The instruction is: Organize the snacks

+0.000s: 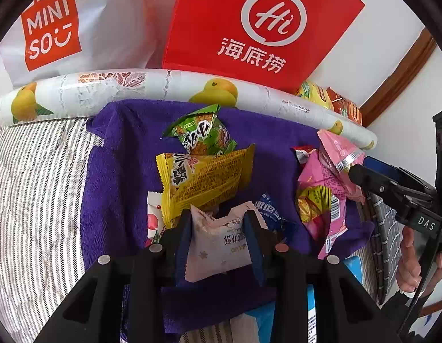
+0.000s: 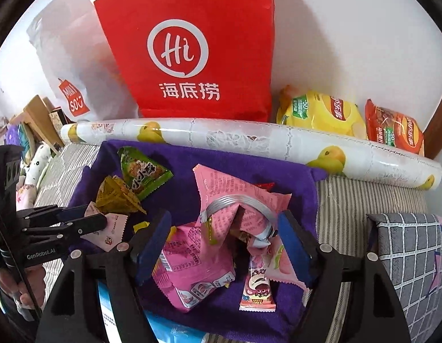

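Left gripper clamped on white crinkle-edged snack sachet, near purple towel's front edge. Right gripper jaws apart over pink packets, gripping nothing. Sorting barely begun; most snacks loose.

Half hidden beneath crinkled yellow foil snack packet: small white-and-pink wrapper. Cut off by bottom edge: light-blue printed box.

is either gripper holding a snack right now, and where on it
The left gripper is shut on a white snack packet, pinching its two side edges near the top. The right gripper is open over the pink packets, holding nothing.
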`<state>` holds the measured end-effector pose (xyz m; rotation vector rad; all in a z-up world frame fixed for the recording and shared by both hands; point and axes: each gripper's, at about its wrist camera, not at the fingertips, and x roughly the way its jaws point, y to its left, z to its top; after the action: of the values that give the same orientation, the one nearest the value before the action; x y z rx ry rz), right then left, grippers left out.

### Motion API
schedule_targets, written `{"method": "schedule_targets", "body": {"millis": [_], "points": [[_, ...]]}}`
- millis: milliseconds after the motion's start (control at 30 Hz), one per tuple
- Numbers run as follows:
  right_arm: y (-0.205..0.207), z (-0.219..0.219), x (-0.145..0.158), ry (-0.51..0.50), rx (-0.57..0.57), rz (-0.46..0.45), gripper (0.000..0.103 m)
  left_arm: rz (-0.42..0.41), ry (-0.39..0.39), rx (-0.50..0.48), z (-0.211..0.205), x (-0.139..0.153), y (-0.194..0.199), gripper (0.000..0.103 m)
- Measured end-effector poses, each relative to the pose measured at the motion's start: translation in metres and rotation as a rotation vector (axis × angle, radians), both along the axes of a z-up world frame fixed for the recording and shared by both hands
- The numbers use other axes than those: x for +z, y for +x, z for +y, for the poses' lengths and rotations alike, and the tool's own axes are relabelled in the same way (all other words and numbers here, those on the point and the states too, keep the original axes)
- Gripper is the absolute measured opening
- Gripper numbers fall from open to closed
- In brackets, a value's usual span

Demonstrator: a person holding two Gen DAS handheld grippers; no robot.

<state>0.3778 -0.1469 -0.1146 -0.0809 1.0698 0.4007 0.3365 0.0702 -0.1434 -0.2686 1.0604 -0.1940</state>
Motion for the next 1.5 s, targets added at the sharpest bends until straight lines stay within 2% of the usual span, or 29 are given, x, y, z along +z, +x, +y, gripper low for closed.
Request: {"method": "schedule_targets", "body": {"millis": [167, 433, 733, 867, 1033, 1300, 1367, 1500], "points": [[-0.006, -0.005, 0.002, -0.015, -0.026, -0.010, 0.076, 0.018, 0.007, -0.007, -0.001, 0.000, -0.001, 0.042], [-0.024, -0.013, 0.026, 0.057, -0.058, -0.034, 0.076, 0.022, 0.010, -0.011, 0.001, 0.009, -0.015, 0.051], [-0.064, -0.022, 0.055, 0.090, -0.126, -0.071, 0.076, -0.039, 0.016, -0.014, -0.002, 0.042, -0.048, 0.060], [-0.084, -0.026, 0.065, 0.078, -0.162, -0.076, 0.076, -0.069, 0.015, -0.024, -0.007, 0.058, -0.067, 0.064], [-0.117, -0.025, 0.083, 0.021, -0.181, -0.110, 0.076, -0.107, 0.060, -0.026, -0.017, 0.076, -0.091, 0.070], [-0.168, -0.034, 0.108, 0.054, -0.228, -0.127, 0.077, -0.144, 0.060, -0.036, -0.027, 0.098, -0.132, 0.080], [-0.181, -0.033, 0.112, 0.038, -0.241, -0.129, 0.082, -0.165, 0.080, -0.027, -0.028, 0.103, -0.143, 0.083], [-0.203, -0.036, 0.118, 0.005, -0.289, -0.152, 0.085, -0.185, 0.098, -0.012, -0.031, 0.113, -0.161, 0.086]]}}
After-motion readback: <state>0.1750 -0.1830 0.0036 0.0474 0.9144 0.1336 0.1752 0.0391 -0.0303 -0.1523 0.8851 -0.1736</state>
